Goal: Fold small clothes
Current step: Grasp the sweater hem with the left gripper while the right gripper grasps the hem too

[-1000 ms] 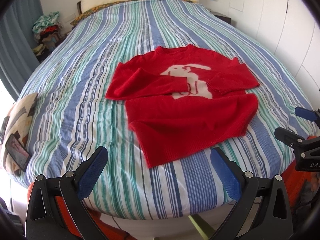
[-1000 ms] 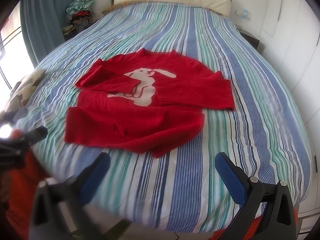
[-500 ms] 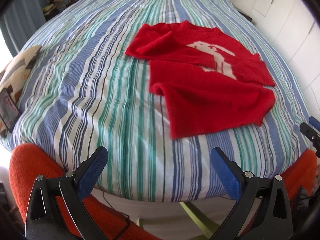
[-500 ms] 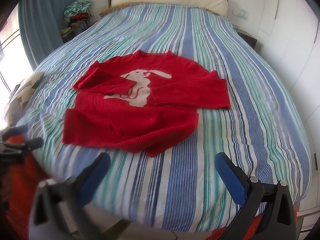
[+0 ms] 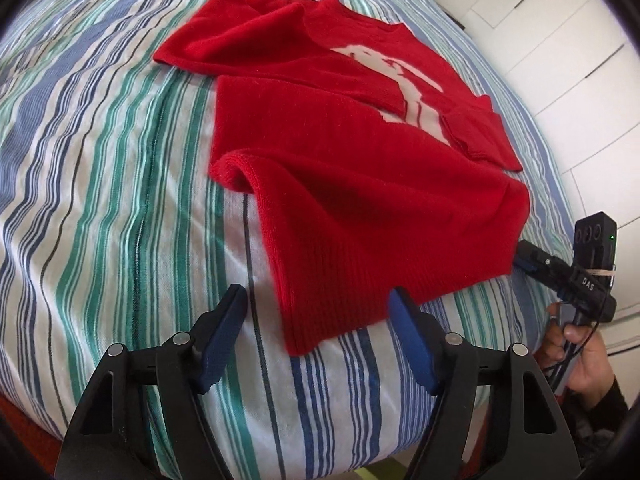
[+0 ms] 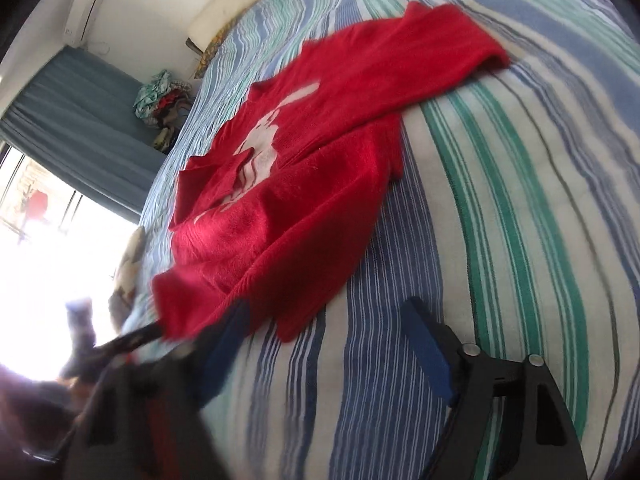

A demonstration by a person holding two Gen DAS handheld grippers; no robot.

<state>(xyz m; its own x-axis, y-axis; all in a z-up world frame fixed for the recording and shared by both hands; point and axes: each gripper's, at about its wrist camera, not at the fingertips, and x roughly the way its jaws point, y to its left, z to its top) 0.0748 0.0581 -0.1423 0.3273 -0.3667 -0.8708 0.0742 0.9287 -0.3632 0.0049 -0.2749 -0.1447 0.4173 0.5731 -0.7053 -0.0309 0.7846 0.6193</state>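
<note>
Since the red sweater (image 5: 360, 184) lies flat on the striped bed (image 5: 104, 168), sleeves already folded in, I'm going for its bottom hem. My left gripper (image 5: 318, 304) and right gripper (image 6: 328, 320) straddle a hem corner each, jaws closing, nothing pinched yet.

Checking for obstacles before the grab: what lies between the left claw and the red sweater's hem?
Nothing but bare striped bedsheet, seen in the left wrist view; the left claw, jaws closing, has the red sweater hem corner just ahead.
</note>
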